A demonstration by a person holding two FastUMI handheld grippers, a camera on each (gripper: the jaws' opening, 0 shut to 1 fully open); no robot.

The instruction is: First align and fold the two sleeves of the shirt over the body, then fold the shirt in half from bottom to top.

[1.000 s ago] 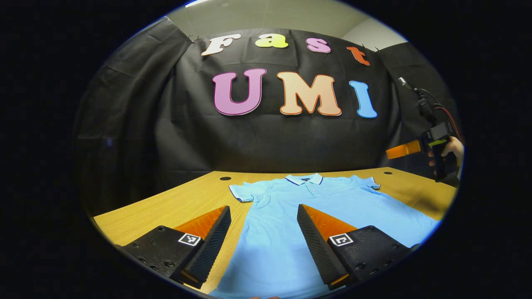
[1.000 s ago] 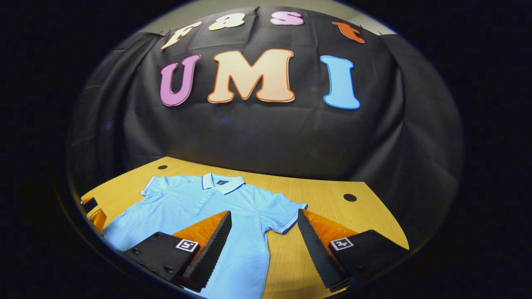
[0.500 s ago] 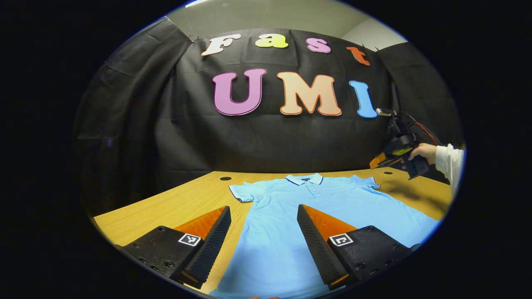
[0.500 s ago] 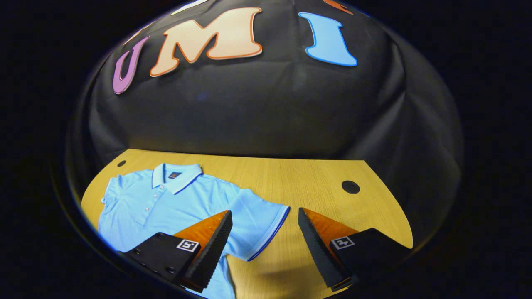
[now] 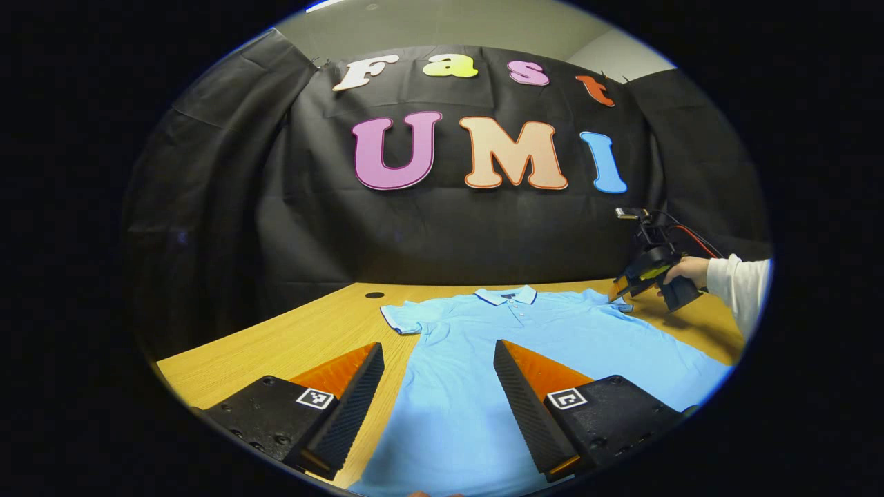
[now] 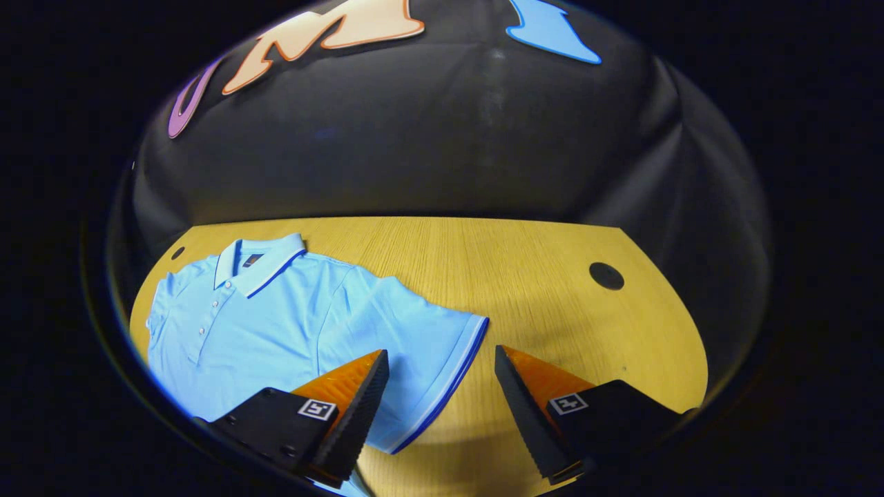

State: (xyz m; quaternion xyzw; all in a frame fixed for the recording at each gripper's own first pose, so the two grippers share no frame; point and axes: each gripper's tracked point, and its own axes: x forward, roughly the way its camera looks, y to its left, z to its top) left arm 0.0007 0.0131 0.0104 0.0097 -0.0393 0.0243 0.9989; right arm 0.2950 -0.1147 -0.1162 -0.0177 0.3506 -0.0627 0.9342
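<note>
A light blue polo shirt [image 5: 525,338] lies flat on the wooden table [image 5: 304,338], collar toward the back wall. My left gripper [image 5: 438,352] hovers open over the shirt's lower left side, one finger above bare wood and the other above cloth. In the right gripper view the shirt [image 6: 276,324] spreads out at the left, and its right sleeve [image 6: 435,352] with a dark-trimmed cuff lies between the fingers of my open right gripper [image 6: 440,359], just above it. The left gripper view also catches that right gripper [image 5: 621,290] far off, held by a hand [image 5: 684,270], at the sleeve's end.
Black cloth walls close the booth behind and on both sides. Round cable holes sit in the table at the back left [image 5: 374,295] and back right [image 6: 606,275]. Bare wood [image 6: 552,276] stretches to the right of the shirt.
The right gripper has come forward and down toward the shirt's right sleeve, which now lies between its open fingers. The left gripper has stayed still.
</note>
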